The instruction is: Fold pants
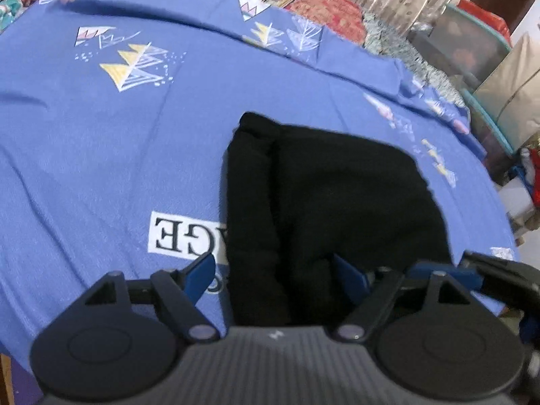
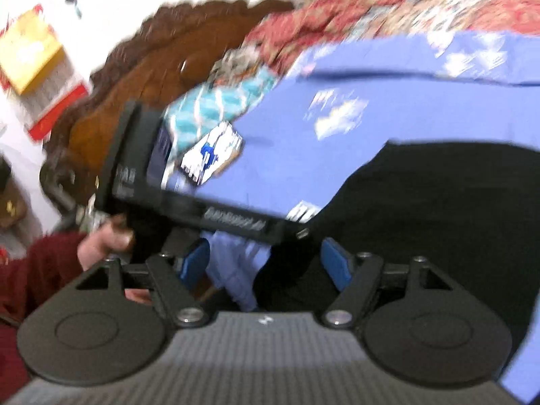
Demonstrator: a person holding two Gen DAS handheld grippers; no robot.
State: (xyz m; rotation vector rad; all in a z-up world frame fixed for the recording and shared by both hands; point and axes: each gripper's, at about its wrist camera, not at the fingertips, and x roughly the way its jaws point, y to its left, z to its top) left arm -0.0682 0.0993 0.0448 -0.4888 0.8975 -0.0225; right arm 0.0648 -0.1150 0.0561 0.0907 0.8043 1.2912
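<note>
Lying folded on the blue bedsheet (image 1: 101, 141), the black pants (image 1: 324, 202) form a compact dark bundle beside a printed white label (image 1: 182, 236). Left gripper (image 1: 275, 275) hovers at the bundle's near edge, its blue fingers (image 1: 200, 275) spread wide and grasping nothing. Right gripper (image 2: 266, 266) is likewise released, fingers apart above the cloth, with the other gripper's body crossing its blurred view

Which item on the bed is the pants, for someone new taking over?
Find the blue bedsheet printed with pale triangles. Near its close edge, just ahead of the open left gripper, lies a dark folded bundle: the pants. They are the only plain black item, partly covering a white label with black letters.
</note>
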